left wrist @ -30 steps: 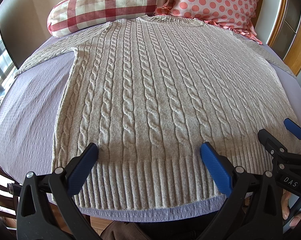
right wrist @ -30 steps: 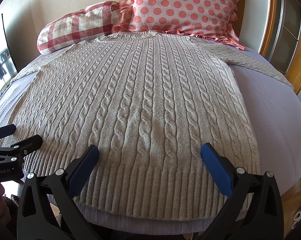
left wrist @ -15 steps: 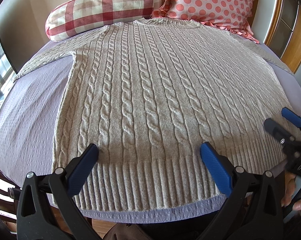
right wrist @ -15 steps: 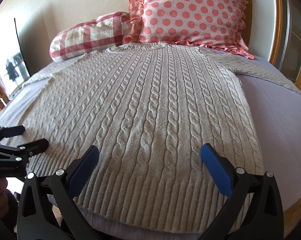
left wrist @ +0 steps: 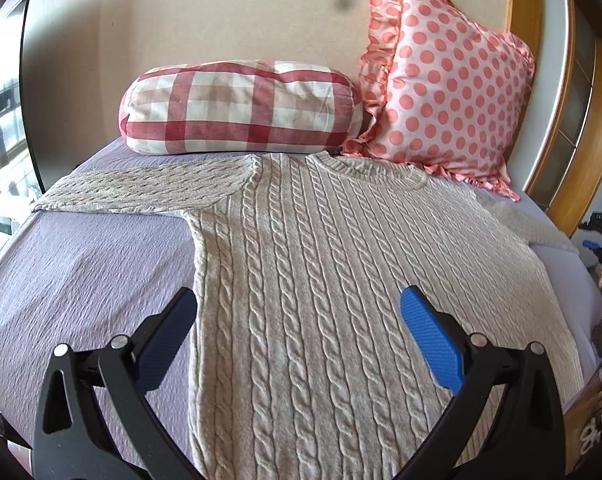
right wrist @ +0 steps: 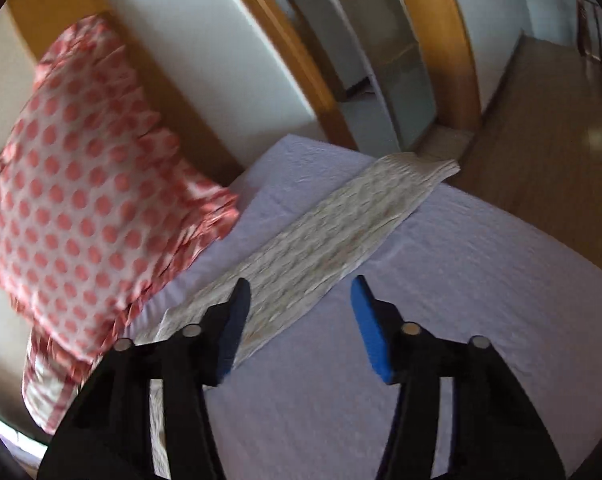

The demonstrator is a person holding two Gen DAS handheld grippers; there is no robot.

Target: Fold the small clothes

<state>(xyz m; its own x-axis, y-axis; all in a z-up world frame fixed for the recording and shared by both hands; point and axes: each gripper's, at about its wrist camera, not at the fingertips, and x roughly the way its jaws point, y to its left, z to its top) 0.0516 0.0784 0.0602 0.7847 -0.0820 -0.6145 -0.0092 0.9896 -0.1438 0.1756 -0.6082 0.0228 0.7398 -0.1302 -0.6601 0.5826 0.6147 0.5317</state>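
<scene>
Lavender bedspread (left wrist: pixel 81 264) bears the sweater (left wrist: pixel 321 280) beneath both grippers' spread, empty fingers (left wrist: pixel 431 336)

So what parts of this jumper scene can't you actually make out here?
- Sweater bottom hem: left wrist view, cut off by the frame edge and the left tool.
- Right sleeve knit pattern: right wrist view, motion-blurred.
- Right tool in the left wrist view: only a sliver at the right edge.

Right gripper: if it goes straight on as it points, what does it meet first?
Probably the sweater's right sleeve, lying flat on the lilac bedspread between the open right gripper's fingers; depth is unclear.
</scene>
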